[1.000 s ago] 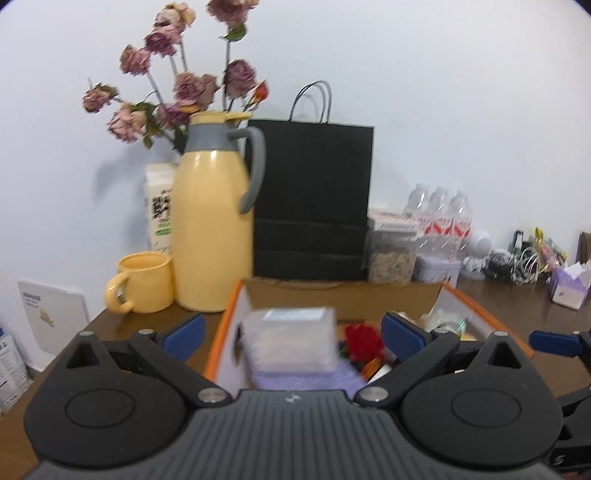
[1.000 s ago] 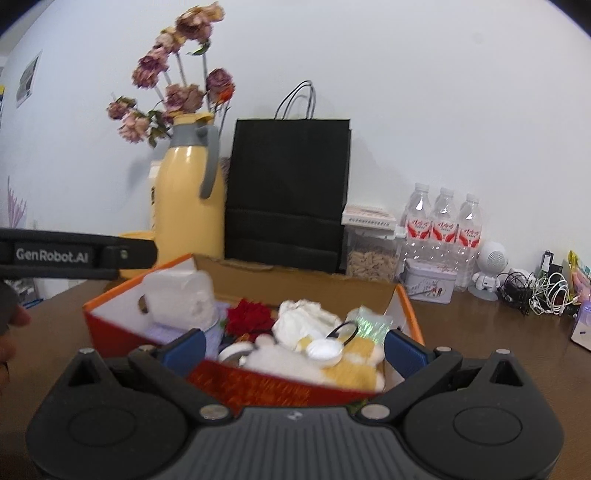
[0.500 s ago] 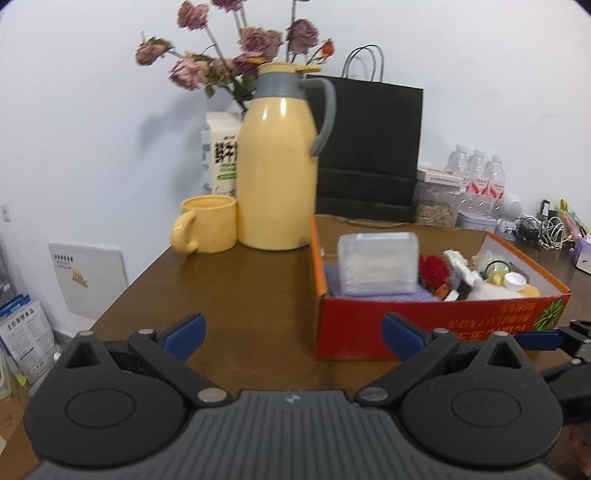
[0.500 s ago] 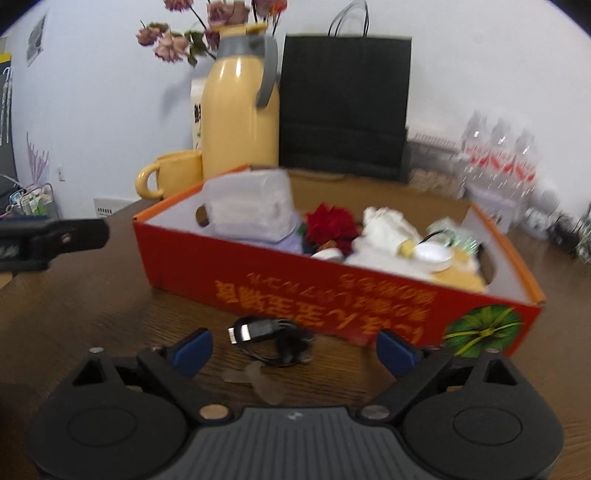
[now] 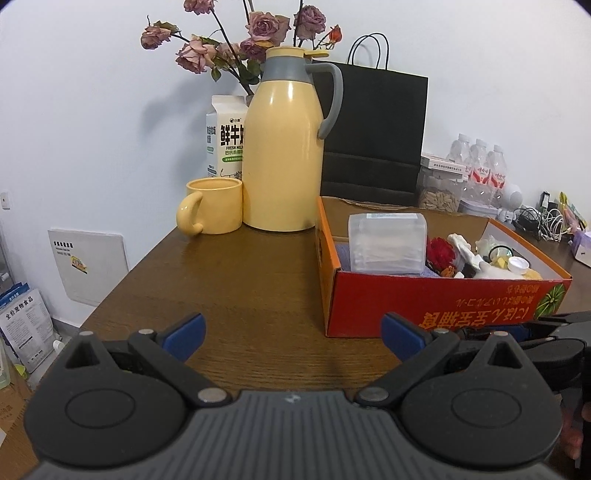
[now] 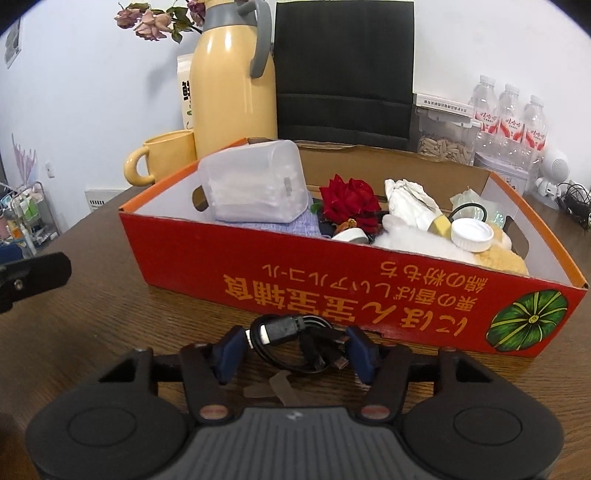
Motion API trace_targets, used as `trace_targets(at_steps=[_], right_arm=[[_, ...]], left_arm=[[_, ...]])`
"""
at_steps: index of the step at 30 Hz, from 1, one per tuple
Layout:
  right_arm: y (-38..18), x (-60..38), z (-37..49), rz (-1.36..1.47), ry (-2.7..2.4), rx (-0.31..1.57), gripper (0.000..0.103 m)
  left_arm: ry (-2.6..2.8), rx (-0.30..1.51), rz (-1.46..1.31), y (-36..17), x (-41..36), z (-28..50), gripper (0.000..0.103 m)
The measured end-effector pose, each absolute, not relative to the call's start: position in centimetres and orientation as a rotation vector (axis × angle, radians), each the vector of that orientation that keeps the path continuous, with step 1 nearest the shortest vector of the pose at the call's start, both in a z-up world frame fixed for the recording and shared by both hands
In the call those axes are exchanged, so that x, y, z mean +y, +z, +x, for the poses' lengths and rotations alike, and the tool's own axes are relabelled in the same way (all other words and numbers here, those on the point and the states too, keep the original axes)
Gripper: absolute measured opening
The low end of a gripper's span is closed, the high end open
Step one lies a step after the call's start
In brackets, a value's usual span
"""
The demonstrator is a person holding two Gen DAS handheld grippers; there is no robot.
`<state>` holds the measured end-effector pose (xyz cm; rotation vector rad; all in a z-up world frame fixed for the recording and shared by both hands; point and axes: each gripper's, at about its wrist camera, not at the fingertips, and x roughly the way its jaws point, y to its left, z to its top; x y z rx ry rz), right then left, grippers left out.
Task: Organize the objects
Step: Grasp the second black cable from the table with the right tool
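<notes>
Closing right claw (image 6: pixel 297 352) around black coiled cable (image 6: pixel 295 341) (connector showing).

It looked like a home or small office: a wooden table (image 5: pixel 236 280) against a white wall held a thermos (image 5: pixel 282 147), mug (image 5: pixel 214 205), wilted roses (image 5: pixel 258 29) and water bottles (image 6: pixel 511 110).

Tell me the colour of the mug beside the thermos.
Pale yellow mug, matching the thermos; clearest in the left wrist view.
</notes>
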<state>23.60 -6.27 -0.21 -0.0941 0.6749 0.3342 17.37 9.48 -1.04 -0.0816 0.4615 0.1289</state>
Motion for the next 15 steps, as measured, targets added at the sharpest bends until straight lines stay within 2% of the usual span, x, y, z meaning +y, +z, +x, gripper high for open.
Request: trace_targets(at_steps=[6,8,15], right_arm=[[0.2,-6.3,23.2,-0.098,0.344,0.646,0.052],[0.3,-6.4,23.0,-0.093,0.349,0.64,0.045],[0.7,-7.2,22.1,-0.087,0.368,0.6,0.045]], left_arm=[[0.132,0.472,-0.077,-1.0,9.2,17.3,0.103],[0.133,0.474,-0.073,-0.9,8.9,17.3,0.103],[0.137,0.485,-0.048,-0.4,7.5,17.4,0.103]])
